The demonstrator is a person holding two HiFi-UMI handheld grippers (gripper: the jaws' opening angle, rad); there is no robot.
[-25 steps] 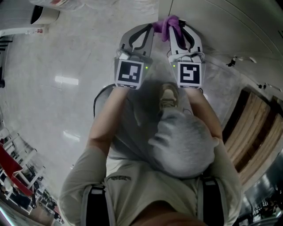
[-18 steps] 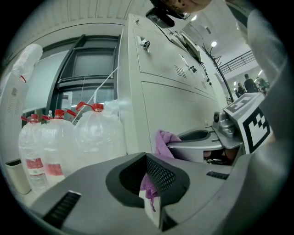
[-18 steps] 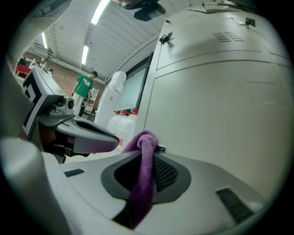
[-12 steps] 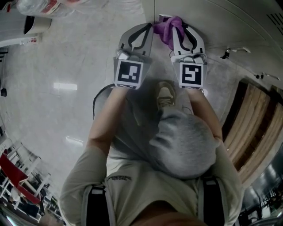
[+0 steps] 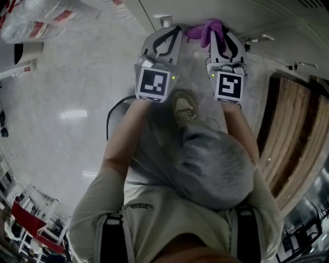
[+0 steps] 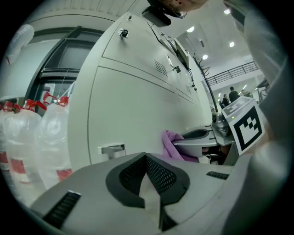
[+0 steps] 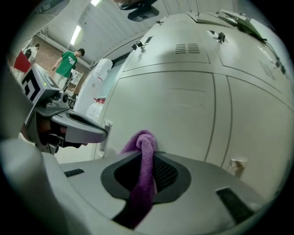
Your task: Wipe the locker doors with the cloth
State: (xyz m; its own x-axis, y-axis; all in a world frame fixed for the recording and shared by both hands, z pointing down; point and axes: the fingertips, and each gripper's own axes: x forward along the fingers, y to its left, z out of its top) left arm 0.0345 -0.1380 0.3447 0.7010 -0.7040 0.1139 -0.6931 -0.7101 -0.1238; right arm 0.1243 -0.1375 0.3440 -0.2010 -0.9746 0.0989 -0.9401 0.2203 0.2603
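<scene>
A purple cloth [image 5: 204,32] is pinched in my right gripper [image 5: 218,30], which is shut on it, with the cloth's bunched end against the pale locker door [image 5: 241,13]. In the right gripper view the cloth [image 7: 142,158] runs between the dark pads and touches the lower locker door [image 7: 183,110]. My left gripper [image 5: 172,32] is just to the left, shut with nothing in it. In the left gripper view its tips [image 6: 146,156] point at the same locker door [image 6: 133,105], with the cloth [image 6: 170,143] to their right.
Several large water bottles [image 6: 27,133] stand left of the lockers. A metal door handle [image 6: 112,149] sticks out low on the door. A wooden slatted bench [image 5: 293,138] lies to the right. A person in green [image 7: 69,62] stands far off.
Both grippers have shifted a little to the right along the foot of the lockers, the cloth still held in the right one.
</scene>
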